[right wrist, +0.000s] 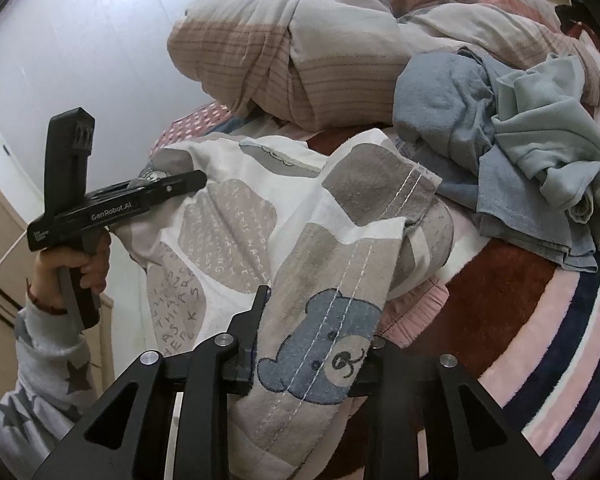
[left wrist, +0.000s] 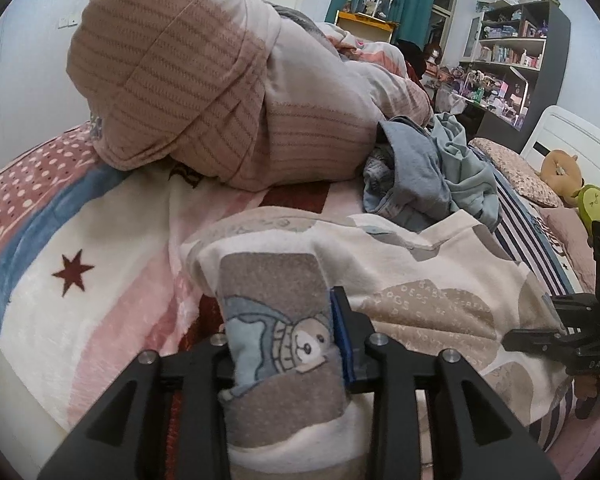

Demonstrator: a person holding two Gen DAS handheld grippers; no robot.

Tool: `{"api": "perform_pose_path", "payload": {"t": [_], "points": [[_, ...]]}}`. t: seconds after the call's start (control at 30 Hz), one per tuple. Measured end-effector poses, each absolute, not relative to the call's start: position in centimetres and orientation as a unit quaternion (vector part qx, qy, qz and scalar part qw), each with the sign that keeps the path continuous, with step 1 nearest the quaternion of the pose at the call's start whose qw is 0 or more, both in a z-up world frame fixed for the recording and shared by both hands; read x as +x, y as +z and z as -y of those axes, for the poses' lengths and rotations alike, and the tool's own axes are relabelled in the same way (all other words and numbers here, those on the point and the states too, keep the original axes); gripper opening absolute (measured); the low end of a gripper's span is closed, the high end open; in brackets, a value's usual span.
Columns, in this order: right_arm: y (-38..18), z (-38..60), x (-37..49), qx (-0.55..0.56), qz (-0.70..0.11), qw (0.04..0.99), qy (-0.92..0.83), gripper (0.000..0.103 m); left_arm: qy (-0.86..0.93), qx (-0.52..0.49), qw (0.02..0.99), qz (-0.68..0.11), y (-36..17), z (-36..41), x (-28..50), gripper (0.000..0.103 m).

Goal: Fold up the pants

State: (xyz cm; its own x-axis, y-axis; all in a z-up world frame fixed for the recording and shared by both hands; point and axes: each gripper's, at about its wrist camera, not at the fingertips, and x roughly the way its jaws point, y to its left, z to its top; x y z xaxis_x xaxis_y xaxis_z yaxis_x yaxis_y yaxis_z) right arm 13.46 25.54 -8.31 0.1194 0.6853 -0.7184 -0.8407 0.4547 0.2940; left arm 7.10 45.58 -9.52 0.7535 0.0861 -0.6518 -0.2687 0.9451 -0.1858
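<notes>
- Cotton pants (left wrist: pixel 400 280), cream with grey-brown patches and blue bear prints, lie on the striped blanket (left wrist: pixel 80 280) near the edge of the bed, with 2 bunched ends lifted toward the cameras.
- Left gripper (left wrist: pixel 284 344): a thick fold of the pants fills the gap between its jaws. The blue pad on 1 finger lies against the fabric; the opposite pad is hidden, so whether the fabric is pinched or only resting between the jaws cannot be told.
- Right gripper (right wrist: pixel 312 344): a stitched, bear-printed end of the pants sits between its jaws. The fabric covers the far finger, so a firm pinch cannot be confirmed here either.
- Both tools point downward at the bed, and the garment spans between them. Judgement: holding 2 ends at once keeps the cloth aligned while 1 half is laid over the other.
- In the right wrist view, a hand (right wrist: pixel 76 268) in a star-printed sleeve grips the left tool's handle at the mattress edge.
- Blue-grey clothes (right wrist: pixel 520 152) are heaped just behind the pants, and a rolled quilt (left wrist: pixel 188 76) lies farther back. Judgement: the fold should land short of that heap to avoid tangling.
</notes>
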Motion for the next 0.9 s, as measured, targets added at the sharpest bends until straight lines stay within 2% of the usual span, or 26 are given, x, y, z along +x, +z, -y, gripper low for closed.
{"api": "perform_pose_path", "payload": {"t": [0.2,0.37,0.4,0.53,0.63,0.8,0.9], "points": [[-8.3,-25.8,13.3,-0.106,-0.418,0.746,0.507,0.029,0.114,-0.123,0.926,-0.338,-9.6,-45.2,6.9,0.041],[-8.3,-25.5,13.3,-0.103,-0.424,0.748,0.501,0.034,0.123,-0.124,0.925,-0.336,-9.5,-45.2,6.5,0.045],[-8.3,-25.4,13.4,-0.102,-0.425,0.748,0.499,0.036,0.125,-0.121,0.925,-0.337,-9.5,-45.2,6.5,0.046],[-8.4,-25.0,13.4,-0.103,-0.427,0.751,0.492,0.045,0.144,-0.103,0.925,-0.337,-9.2,-44.9,6.2,0.059],[-8.4,-24.9,13.5,-0.101,-0.431,0.752,0.489,0.049,0.156,-0.097,0.924,-0.336,-8.9,-44.9,5.7,0.062],[-8.3,-24.7,13.2,-0.103,-0.431,0.753,0.486,0.050,0.171,-0.090,0.923,-0.333,-8.4,-44.6,4.7,0.069],[-8.1,-24.4,12.8,-0.108,-0.431,0.754,0.484,0.060,0.173,-0.090,0.923,-0.332,-8.0,-44.0,4.1,0.073]]}}
